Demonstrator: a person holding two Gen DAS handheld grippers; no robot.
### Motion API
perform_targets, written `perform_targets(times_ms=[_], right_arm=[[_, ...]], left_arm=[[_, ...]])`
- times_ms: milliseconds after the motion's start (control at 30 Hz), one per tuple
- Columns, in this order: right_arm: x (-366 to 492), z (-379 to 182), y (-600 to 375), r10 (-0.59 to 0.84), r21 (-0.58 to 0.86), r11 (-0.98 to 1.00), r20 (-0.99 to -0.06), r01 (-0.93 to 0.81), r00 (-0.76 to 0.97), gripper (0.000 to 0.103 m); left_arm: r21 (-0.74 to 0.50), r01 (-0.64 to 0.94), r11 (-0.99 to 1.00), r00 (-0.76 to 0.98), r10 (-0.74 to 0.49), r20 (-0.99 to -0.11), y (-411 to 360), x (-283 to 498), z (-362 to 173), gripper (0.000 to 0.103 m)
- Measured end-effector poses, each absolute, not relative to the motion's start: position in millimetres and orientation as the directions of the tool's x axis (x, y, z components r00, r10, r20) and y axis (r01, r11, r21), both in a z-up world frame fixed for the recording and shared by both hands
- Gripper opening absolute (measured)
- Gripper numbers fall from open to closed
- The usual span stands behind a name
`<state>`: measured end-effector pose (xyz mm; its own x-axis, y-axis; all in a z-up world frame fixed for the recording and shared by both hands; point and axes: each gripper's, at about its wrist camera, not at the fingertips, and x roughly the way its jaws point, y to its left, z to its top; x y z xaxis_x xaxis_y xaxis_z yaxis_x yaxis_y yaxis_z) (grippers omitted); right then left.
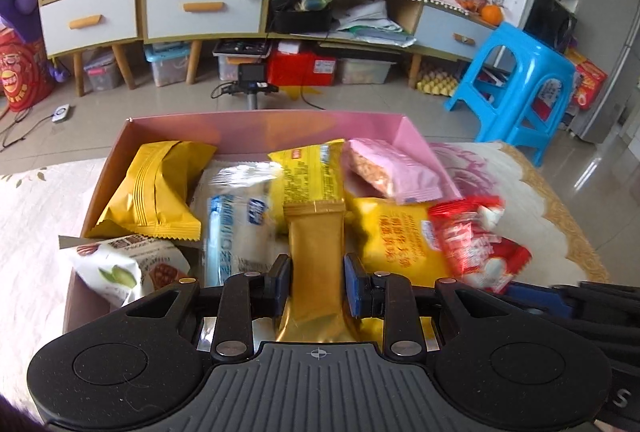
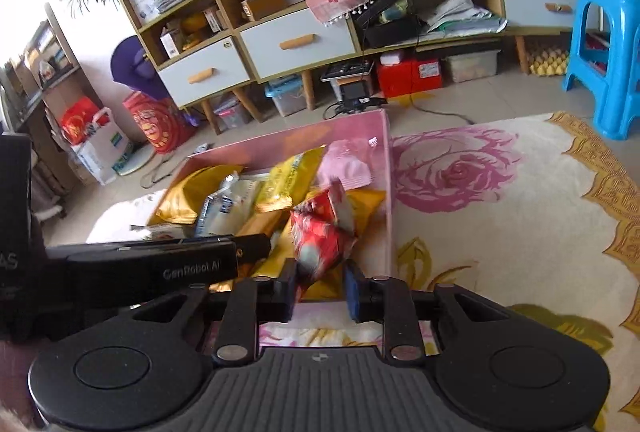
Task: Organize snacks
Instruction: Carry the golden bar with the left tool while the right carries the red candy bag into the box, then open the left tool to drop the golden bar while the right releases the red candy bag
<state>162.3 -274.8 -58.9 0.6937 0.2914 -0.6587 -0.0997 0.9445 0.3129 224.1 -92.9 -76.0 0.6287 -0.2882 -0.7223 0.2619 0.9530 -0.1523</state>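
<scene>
A pink box (image 1: 404, 130) on the rug holds several snack packets. My left gripper (image 1: 317, 282) is shut on a gold packet (image 1: 316, 252) over the box's near middle. My right gripper (image 2: 320, 286) has its jaws part open at the box's (image 2: 386, 168) near right corner, around the lower end of a blurred red packet (image 2: 320, 236); a firm grip does not show. The red packet also shows in the left wrist view (image 1: 476, 244). Yellow (image 1: 152, 192), white-blue (image 1: 236, 216) and pink (image 1: 396, 172) packets lie in the box.
A white nut packet (image 1: 120, 268) sits at the box's near left corner. The floral rug (image 2: 500, 216) spreads to the right of the box. A blue stool (image 1: 516, 88) and a cabinet with drawers (image 1: 200, 8) stand beyond. The left gripper's body (image 2: 152, 264) lies just left of my right gripper.
</scene>
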Motion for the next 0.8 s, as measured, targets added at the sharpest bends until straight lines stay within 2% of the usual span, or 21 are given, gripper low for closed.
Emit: perform_targets(times_ms=[200, 467, 600, 733, 800], right_arm=[[164.7, -62.2, -275.8, 0.272, 0.283, 0.954, -0.668, -0.102, 0.693, 0.015], [160.6, -52.8, -275.0, 0.322, 0.314, 0.939, -0.662, -0.139, 0.677, 0.025], [157.2, -46.4, -274.6, 0.334, 0.325, 0.934, -0.660, -0.146, 0.673, 0.033], [151.3, -39.9, -277.9, 0.354, 0.368, 0.920, -0.641, -0.133, 0.680, 0.049], [148.3, -36.9, -278.9, 0.364, 0.384, 0.914, -0.636, -0.130, 0.680, 0.051]], left_arm=[[-0.119, 0.258, 0.959, 0.648, -0.263, -0.715, -96.9, 227.8, -79.9, 0.029], [-0.124, 0.270, 0.955, 0.656, -0.276, -0.702, -89.7, 220.0, -67.2, 0.030], [-0.120, 0.290, 0.949, 0.657, -0.289, -0.697, -82.8, 209.2, -56.8, 0.031], [-0.087, 0.318, 0.944, 0.663, -0.287, -0.692, -77.2, 193.4, -46.3, 0.041], [-0.076, 0.329, 0.941, 0.665, -0.288, -0.689, -72.2, 184.0, -41.8, 0.045]])
